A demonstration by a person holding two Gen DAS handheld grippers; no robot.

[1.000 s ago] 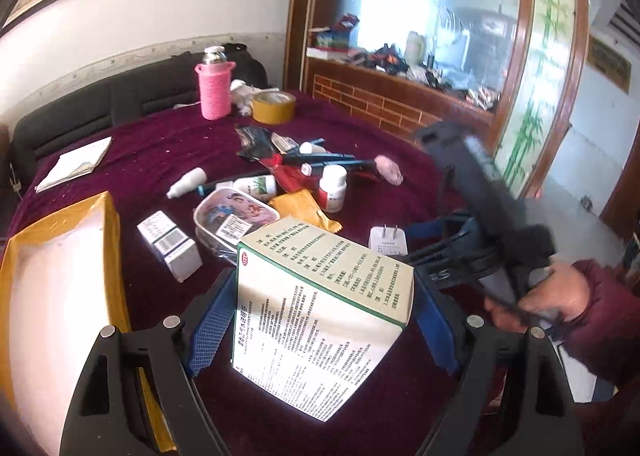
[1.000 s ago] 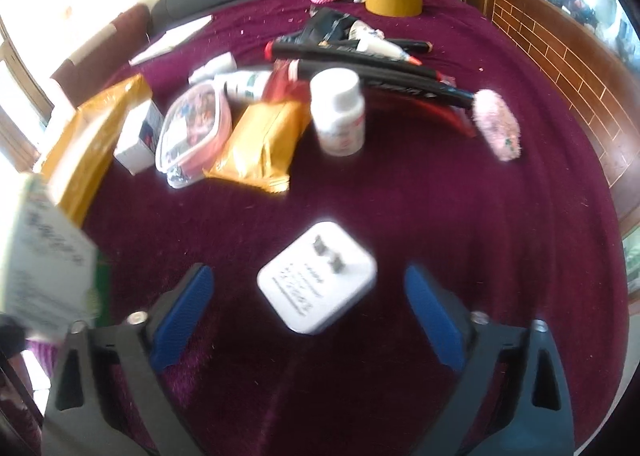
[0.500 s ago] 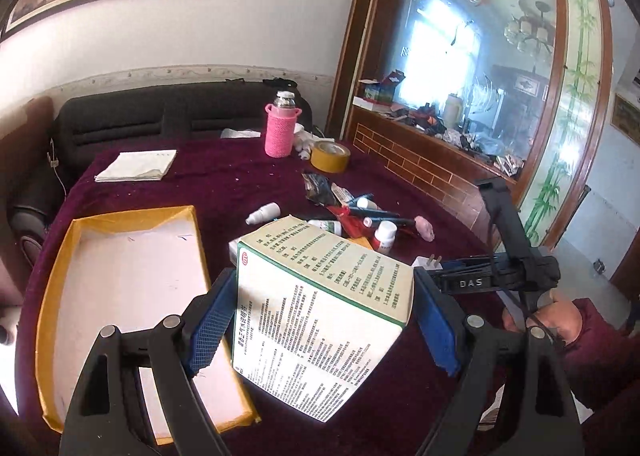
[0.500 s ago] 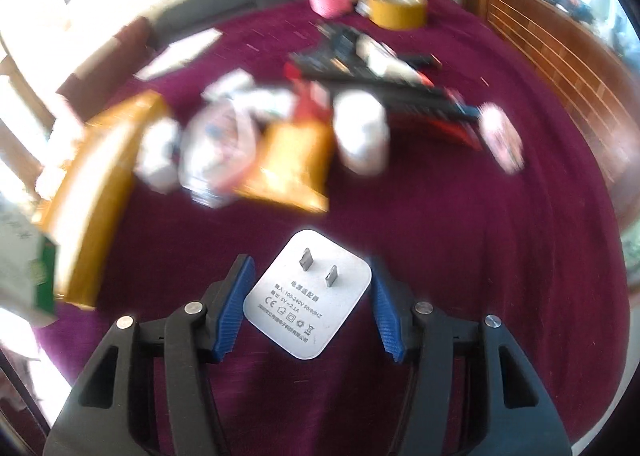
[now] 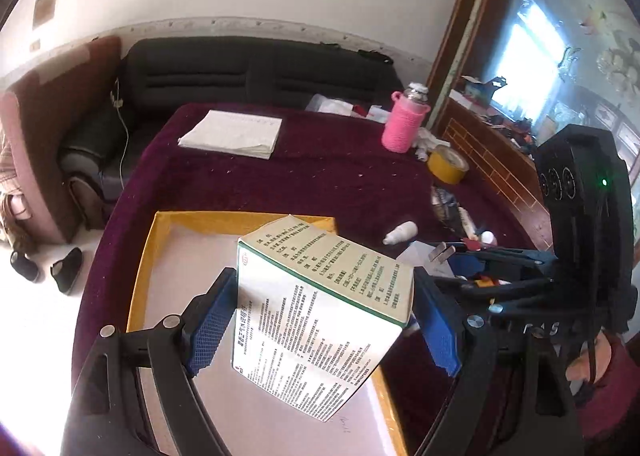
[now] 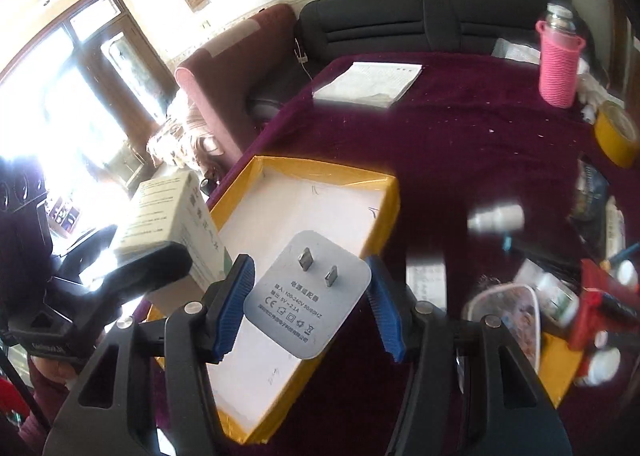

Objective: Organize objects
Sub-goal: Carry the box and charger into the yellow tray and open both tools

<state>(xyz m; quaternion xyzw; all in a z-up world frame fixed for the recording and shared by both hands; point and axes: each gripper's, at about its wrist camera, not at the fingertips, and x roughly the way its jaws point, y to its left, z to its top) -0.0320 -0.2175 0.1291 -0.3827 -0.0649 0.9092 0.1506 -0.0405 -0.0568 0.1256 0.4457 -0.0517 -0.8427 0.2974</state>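
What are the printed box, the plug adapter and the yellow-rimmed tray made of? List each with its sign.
Printed green-edged box: likely matte paperboard, with crisp folded edges.
White two-prong plug adapter: smooth, probably plastic shell; metal-looking prongs.
Shallow yellow-rimmed tray: apparently cardboard, glossy yellow rim, white paper-like inside.

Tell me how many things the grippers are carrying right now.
2: a medicine box in the left gripper, a charger plug in the right gripper, both above the yellow tray.
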